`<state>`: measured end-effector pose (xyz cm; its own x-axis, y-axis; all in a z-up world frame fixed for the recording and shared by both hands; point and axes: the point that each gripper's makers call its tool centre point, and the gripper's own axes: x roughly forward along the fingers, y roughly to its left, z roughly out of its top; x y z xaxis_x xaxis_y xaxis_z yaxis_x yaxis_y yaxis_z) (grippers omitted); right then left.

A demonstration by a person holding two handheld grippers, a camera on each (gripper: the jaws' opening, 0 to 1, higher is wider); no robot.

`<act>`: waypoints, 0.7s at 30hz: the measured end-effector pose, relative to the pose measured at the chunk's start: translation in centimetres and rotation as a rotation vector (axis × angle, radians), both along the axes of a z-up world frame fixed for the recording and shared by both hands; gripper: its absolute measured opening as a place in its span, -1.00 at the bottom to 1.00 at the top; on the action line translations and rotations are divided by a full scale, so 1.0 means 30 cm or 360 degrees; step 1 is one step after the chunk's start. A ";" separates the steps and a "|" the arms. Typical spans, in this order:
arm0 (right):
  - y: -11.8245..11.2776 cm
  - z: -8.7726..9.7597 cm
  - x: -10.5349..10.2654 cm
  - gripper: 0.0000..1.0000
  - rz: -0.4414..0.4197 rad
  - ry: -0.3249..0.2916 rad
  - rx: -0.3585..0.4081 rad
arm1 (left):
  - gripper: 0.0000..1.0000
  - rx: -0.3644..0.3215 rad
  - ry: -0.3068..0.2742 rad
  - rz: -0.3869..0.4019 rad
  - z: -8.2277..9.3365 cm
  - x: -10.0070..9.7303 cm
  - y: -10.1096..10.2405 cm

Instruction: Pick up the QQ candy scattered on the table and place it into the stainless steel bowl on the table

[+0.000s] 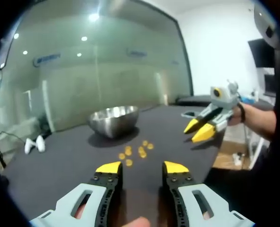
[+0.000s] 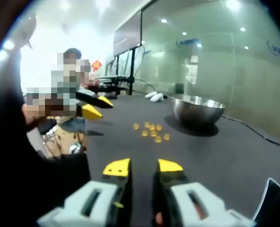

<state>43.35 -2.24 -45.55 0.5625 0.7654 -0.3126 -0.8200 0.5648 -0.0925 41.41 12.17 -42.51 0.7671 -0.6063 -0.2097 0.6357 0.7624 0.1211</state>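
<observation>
In the left gripper view, my left gripper (image 1: 142, 167) is low over the dark worktop (image 1: 50, 165), and its two yellow-tipped fingers (image 1: 109, 167) stand apart with nothing between them. Just ahead of them lies the QQ candy (image 1: 139, 151), a small loose group of yellow-orange pieces on the worktop. Beyond the candy, a little to the left, I see the stainless steel bowl (image 1: 114, 120) standing upright on the same surface; I cannot tell if anything is inside it. To the right, my right gripper (image 1: 199, 130) is held in a hand (image 1: 237, 115) above the worktop edge, its yellow tips pointing down toward the candy, close together but with a small gap.

In the right gripper view, the right gripper (image 2: 143, 166) has its fingers (image 2: 118, 167) parted too, and they are empty. The QQ candy (image 2: 152, 131) is ahead on the worktop (image 2: 225, 161), between the fingers and the bowl (image 2: 198, 111), which stands just beside the candy on the right. The left gripper (image 2: 96, 106) comes in from the left, above the worktop. Two small white objects (image 2: 154, 96) lie far back near the glass wall (image 2: 215, 52); I see them also in the left gripper view (image 1: 35, 144).
</observation>
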 end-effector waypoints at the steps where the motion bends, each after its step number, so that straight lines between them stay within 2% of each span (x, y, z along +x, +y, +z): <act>1: 0.001 0.000 0.000 -0.56 0.0000 0.0001 0.0002 | -0.30 -0.0001 0.0001 -0.0001 0.000 -0.001 0.000; 14: 0.004 -0.001 0.004 -0.57 -0.0013 0.0004 -0.0012 | -0.30 0.0011 0.0000 -0.0002 0.002 -0.014 0.001; 16: 0.010 0.012 0.006 -0.58 -0.0018 -0.0032 -0.0020 | -0.30 0.0008 0.0000 -0.0009 0.002 -0.017 -0.002; 18: 0.018 0.012 0.019 -0.58 -0.0036 -0.0001 -0.0010 | -0.29 0.0006 -0.0001 -0.0011 0.002 -0.018 -0.002; 21: 0.039 0.017 0.048 -0.58 -0.0057 -0.0007 -0.0014 | -0.29 -0.0005 0.0001 -0.0012 0.004 -0.022 -0.002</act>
